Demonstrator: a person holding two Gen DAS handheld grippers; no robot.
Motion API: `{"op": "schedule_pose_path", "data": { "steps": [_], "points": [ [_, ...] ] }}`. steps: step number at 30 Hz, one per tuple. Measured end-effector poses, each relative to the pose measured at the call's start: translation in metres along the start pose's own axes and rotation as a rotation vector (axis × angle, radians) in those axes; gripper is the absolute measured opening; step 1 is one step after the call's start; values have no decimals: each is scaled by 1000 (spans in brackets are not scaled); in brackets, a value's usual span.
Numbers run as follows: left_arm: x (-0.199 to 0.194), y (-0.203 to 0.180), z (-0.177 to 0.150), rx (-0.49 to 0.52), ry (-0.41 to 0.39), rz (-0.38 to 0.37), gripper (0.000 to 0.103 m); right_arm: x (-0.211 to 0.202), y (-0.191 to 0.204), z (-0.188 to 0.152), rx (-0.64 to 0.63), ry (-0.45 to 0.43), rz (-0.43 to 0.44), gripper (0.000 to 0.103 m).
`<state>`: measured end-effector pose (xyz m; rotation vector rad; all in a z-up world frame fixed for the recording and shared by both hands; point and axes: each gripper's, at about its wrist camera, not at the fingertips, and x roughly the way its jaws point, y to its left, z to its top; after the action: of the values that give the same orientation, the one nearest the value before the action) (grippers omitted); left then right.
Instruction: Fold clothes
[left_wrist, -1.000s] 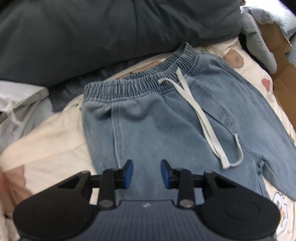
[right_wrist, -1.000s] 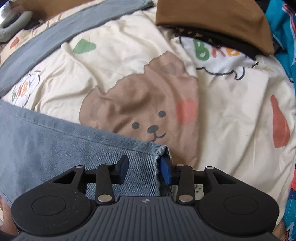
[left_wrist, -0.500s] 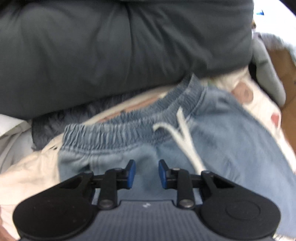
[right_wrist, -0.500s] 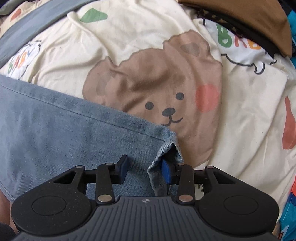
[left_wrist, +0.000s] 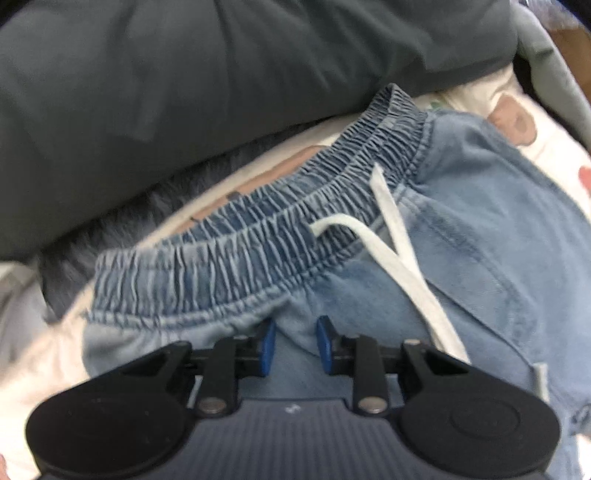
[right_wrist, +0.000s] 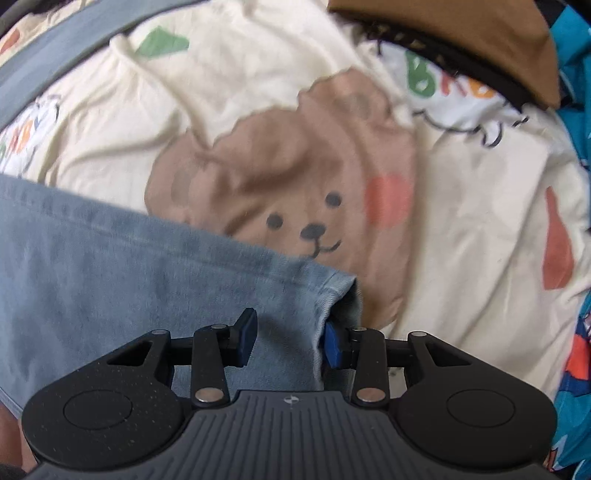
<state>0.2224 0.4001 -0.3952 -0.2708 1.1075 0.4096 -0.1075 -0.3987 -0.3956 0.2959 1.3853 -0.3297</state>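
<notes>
Denim trousers on a bear-print bed sheet, one hand-held gripper at each end.

Left wrist view: light-blue denim trousers (left_wrist: 480, 266), elastic waistband (left_wrist: 236, 258) and white drawstring (left_wrist: 402, 258) are seen below a dark grey pillow (left_wrist: 221, 74); left hand-held gripper (left_wrist: 293, 345) partly open just below the waistband, having just been narrowed, cloth between its pads, grip unclear.
Right wrist view: trouser hem (right_wrist: 332, 295) lies on the bed sheet (right_wrist: 461, 206); right hand-held gripper (right_wrist: 290, 338) half open, hem corner bunched against its right pad; brown garment (right_wrist: 461, 33) beyond.
</notes>
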Motion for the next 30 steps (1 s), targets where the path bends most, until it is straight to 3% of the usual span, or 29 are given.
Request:
{"op": "schedule_pose_path", "data": {
  "steps": [5, 8, 14, 18, 20, 24, 27, 30],
  "points": [
    [4, 3, 9, 25, -6, 64, 15, -14, 2, 14, -13, -21, 18, 43],
    [0, 4, 10, -13, 0, 54, 15, -20, 12, 24, -27, -45, 36, 43],
    [-25, 2, 0, 30, -21, -21, 25, -15, 21, 28, -10, -56, 59, 44],
    [-20, 4, -11, 40, 33, -85, 32, -6, 21, 23, -4, -35, 59, 44],
    [-10, 5, -15, 48, 57, -69, 35, 0, 20, 23, -8, -17, 49, 44],
    [0, 8, -6, 38, 34, -46, 39, 10, 12, 24, -19, 22, -15, 43],
    [-7, 0, 5, 58, 31, 11, 34, 15, 2, 26, -24, 70, -86, 31],
    [-25, -5, 10, 100, -8, -49, 47, 18, -13, 30, 0, 111, -152, 32]
  ]
}}
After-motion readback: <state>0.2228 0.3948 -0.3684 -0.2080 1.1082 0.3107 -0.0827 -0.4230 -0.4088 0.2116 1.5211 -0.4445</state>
